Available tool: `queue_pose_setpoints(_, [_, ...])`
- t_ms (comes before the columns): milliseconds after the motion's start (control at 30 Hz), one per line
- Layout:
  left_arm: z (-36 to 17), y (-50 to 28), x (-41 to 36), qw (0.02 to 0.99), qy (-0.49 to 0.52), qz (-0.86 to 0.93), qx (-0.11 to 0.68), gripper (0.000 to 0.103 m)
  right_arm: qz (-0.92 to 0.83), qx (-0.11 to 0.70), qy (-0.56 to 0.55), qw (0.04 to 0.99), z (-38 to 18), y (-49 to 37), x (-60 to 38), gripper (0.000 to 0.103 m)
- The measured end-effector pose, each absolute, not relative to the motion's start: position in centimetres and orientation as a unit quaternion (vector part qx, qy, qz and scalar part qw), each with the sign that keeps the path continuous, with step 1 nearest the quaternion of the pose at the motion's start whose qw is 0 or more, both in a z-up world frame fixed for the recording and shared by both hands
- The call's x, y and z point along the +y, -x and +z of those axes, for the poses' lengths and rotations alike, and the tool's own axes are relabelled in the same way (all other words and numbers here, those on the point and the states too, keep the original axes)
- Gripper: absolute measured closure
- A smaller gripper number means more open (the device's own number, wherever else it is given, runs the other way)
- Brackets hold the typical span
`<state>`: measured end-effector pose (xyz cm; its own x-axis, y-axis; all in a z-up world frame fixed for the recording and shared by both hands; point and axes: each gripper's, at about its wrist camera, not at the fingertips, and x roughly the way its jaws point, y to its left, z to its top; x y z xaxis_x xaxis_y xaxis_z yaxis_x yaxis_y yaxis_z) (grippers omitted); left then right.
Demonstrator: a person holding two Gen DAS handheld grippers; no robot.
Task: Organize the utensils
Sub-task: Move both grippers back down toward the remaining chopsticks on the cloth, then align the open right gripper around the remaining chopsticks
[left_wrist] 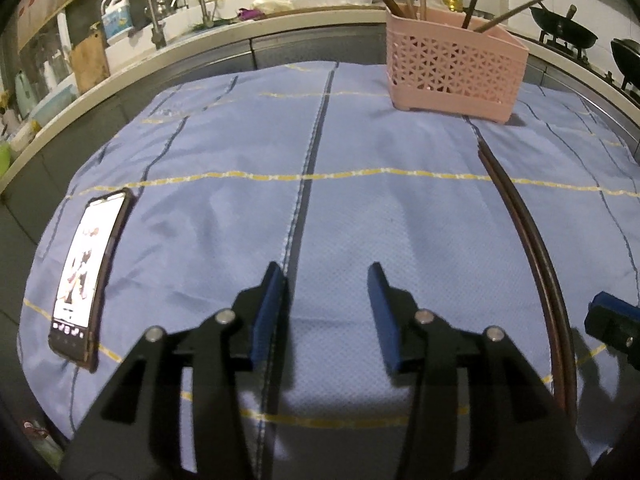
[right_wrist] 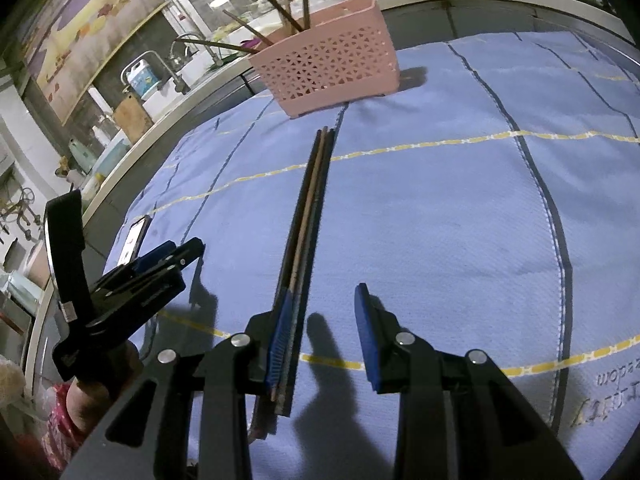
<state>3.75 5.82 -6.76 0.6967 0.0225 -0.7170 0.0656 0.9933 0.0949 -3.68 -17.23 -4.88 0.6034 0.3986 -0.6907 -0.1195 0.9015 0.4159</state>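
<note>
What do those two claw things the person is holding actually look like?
Each gripper is matte black plastic, built from angular linkage arms joined by round silver pins. Both the left gripper and the right gripper end in two flat blue pads. No cables or markings show. A red patterned sleeve peeks in.

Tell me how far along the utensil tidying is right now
Partly done. Several chopsticks already stand in the pink basket. A bundle of chopsticks lies on the blue cloth, not yet picked up. The right gripper is open, its left finger right beside the bundle's near end, apparently lining up a grasp. The left gripper is open and empty. Left: grasp the bundle and drop it in the basket.
</note>
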Motion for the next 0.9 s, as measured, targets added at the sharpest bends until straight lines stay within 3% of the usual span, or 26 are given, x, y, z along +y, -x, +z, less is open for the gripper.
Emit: queue_pose_setpoints(900, [-6.7,-4.1,6.1,0.911,-0.044,-0.014,0.409,0.06,0.13,0.423,-0.098,0.892,-5.0,3.4,-15.0,0.07])
